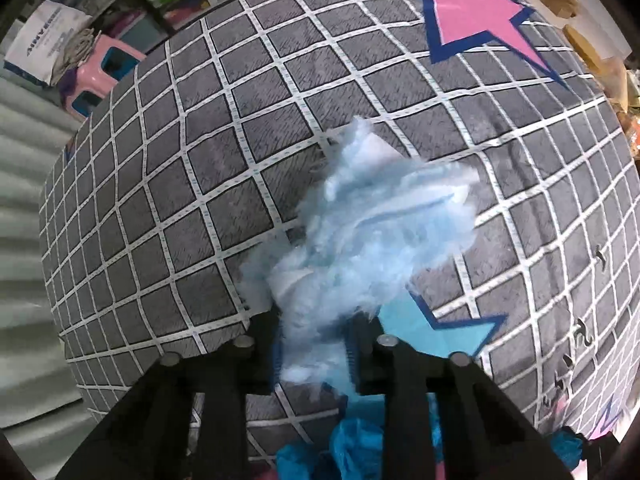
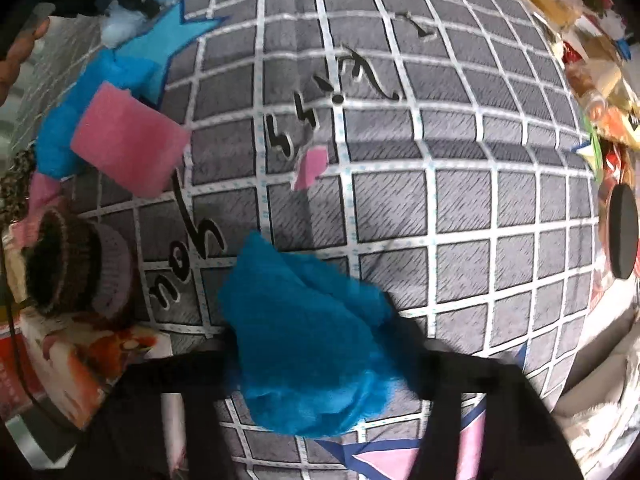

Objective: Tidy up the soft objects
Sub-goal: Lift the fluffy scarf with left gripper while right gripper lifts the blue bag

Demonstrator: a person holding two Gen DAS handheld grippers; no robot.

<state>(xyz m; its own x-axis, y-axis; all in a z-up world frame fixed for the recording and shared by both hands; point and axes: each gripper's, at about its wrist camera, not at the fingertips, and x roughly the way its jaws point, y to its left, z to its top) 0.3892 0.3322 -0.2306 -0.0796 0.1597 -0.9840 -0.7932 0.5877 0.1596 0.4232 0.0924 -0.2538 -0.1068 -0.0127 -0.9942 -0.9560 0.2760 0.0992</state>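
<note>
Soft objects lie on and hang over a bed sheet (image 1: 248,148) of grey squares with a white grid and printed stars. Nearest in the left wrist view, the left hand-held gripper (image 1: 314,354) is clamped on a pale blue fluffy tuft (image 1: 360,232), its blue-ribbed pads pinching the lower end while the rest of the tuft fans out above the sheet, blurred. Just below the fingers a crumpled bright blue piece (image 1: 344,446) shows at the frame's lower edge. Beyond the tuft a light blue star (image 1: 444,336) is printed on the sheet, and far off a large pink star (image 1: 476,12) with a dark blue border. In the right wrist view, the right hand-held gripper (image 2: 320,364) grips a deep blue fluffy cloth (image 2: 312,344), whose bulk hides the fingertips. Farther out to the left sit a brown knitted hat (image 2: 76,264) at the sheet's edge, a pink sponge (image 2: 128,136) lying tilted partly on another blue cloth (image 2: 72,128), and a small pink scrap (image 2: 310,166) alone on the grid near black lettering. At the top left corner the pale tuft appears again beside the other gripper.
</note>
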